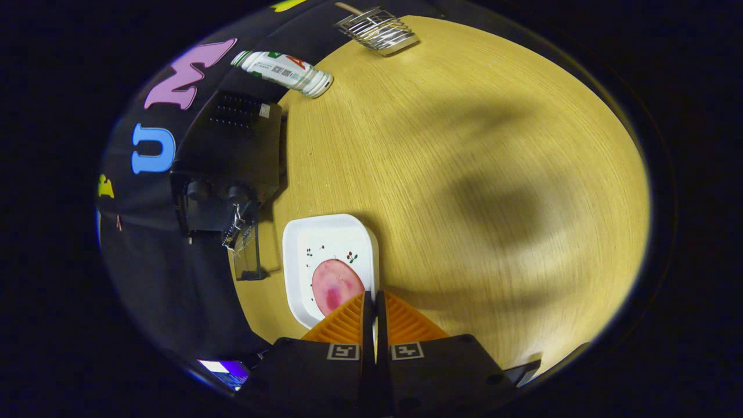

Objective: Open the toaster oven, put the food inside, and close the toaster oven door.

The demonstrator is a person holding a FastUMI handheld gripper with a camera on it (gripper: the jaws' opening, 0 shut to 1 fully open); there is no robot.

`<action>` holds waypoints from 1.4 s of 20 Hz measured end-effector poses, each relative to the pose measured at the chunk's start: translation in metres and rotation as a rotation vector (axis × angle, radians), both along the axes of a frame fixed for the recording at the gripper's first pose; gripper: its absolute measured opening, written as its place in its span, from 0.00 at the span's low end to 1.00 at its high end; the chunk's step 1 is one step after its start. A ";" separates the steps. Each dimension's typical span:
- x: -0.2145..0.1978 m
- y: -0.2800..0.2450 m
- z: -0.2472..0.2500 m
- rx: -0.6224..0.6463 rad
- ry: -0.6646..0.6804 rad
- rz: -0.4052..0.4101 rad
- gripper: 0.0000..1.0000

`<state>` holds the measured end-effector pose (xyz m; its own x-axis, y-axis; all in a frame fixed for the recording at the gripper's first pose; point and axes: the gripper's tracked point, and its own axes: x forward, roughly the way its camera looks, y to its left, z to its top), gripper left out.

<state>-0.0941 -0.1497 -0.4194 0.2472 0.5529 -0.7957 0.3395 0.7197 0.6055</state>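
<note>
A white square plate (325, 244) with small printed motifs lies on the wooden table and carries a round pink slice of food (334, 284). My gripper (373, 299) is shut on the plate's rim, which shows as a pale sliver between the fingers, just beside the food. Beyond the plate stands the black toaster oven (232, 151) with two knobs. Its glass door (248, 255) hangs open towards the plate.
A white bottle (284, 71) lies on its side past the oven. A wire rack (377, 29) sits at the far edge of the round wooden table (476, 174). A lit screen (223, 368) shows near the gripper's body.
</note>
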 end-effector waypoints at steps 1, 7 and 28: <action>-0.001 0.004 0.006 0.016 -0.002 -0.036 0.05; -0.011 0.044 0.054 0.079 -0.037 -0.165 0.05; 0.019 0.279 0.098 0.077 -0.023 -0.561 0.05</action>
